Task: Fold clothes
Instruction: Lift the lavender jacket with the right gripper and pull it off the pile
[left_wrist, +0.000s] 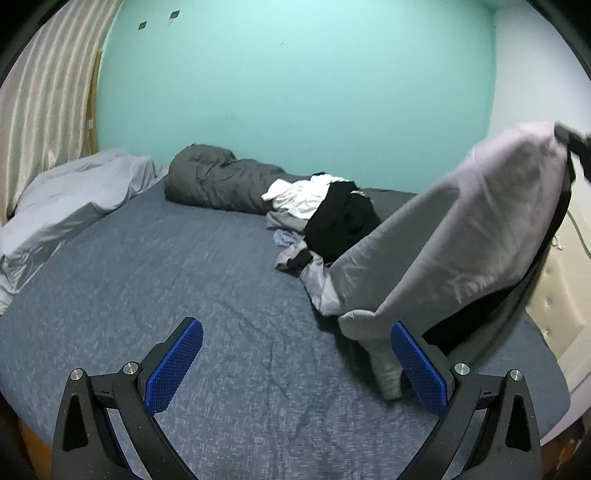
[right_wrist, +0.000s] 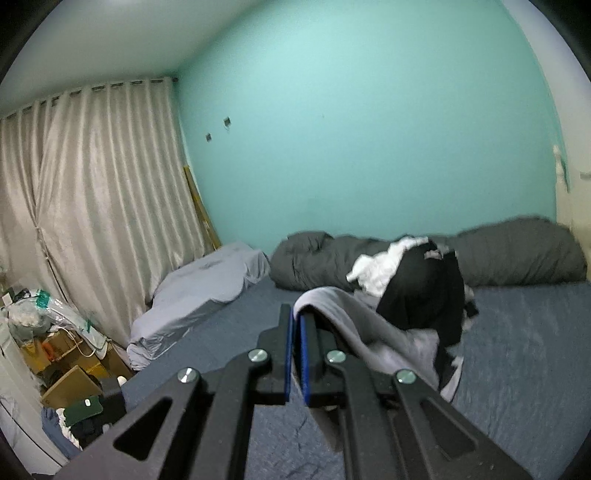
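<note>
A large grey garment (left_wrist: 461, 236) hangs lifted above the bed's right side, with a dark inner side showing underneath. Its narrow lower end (left_wrist: 386, 373) dangles down to the blue sheet, beside the right finger of my left gripper. My left gripper (left_wrist: 295, 326) is open over the sheet with nothing between its blue pads. In the right wrist view, my right gripper (right_wrist: 295, 314) is shut on the grey garment's edge (right_wrist: 354, 317), which drapes off to the right. The right gripper (left_wrist: 576, 142) shows blurred at the cloth's top corner.
A pile of white, black and grey clothes (left_wrist: 325, 210) (right_wrist: 413, 284) lies behind the lifted garment. A rolled dark grey duvet (left_wrist: 218, 181) runs along the teal wall. A pale pillow (left_wrist: 74, 192) sits far left and a white headboard (left_wrist: 557, 295) right. Boxes and clutter (right_wrist: 59, 354) stand beside the bed.
</note>
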